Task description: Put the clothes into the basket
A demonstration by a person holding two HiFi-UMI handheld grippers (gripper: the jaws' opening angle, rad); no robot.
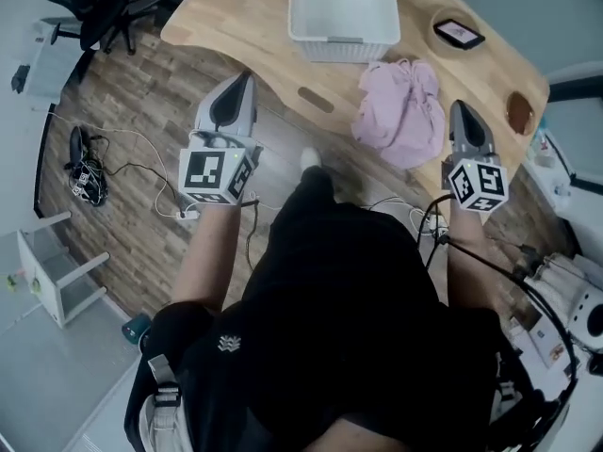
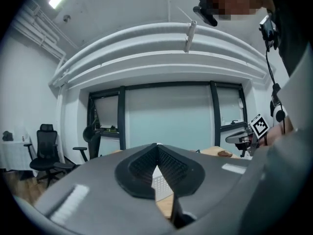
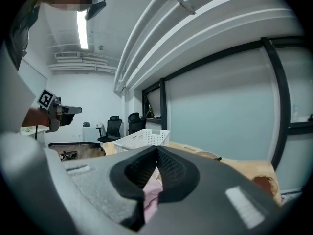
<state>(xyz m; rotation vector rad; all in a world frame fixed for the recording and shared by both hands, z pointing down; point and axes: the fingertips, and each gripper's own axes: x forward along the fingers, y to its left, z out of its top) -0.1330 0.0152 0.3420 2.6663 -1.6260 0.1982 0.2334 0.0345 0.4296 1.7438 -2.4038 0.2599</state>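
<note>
A crumpled pink garment (image 1: 400, 111) lies on the wooden table (image 1: 236, 17) near its front edge. Behind it stands the white slotted basket (image 1: 341, 8). My left gripper (image 1: 250, 76) is shut with nothing in it and hangs over the floor just short of the table's edge, left of the garment. My right gripper (image 1: 458, 105) is shut and holds nothing, close beside the garment's right side. In the right gripper view the shut gripper (image 3: 157, 150) points past the pink garment (image 3: 151, 196) toward the basket (image 3: 142, 138). In the left gripper view the gripper (image 2: 157, 146) is shut, with the basket (image 2: 160, 187) behind it.
A dark phone on a round coaster (image 1: 459, 33) and a brown round object (image 1: 519, 111) lie on the table's right part. An office chair (image 1: 104, 3) stands at the far left. Cables (image 1: 85, 163) trail on the wooden floor, and a small white stand (image 1: 52, 271) is at the left.
</note>
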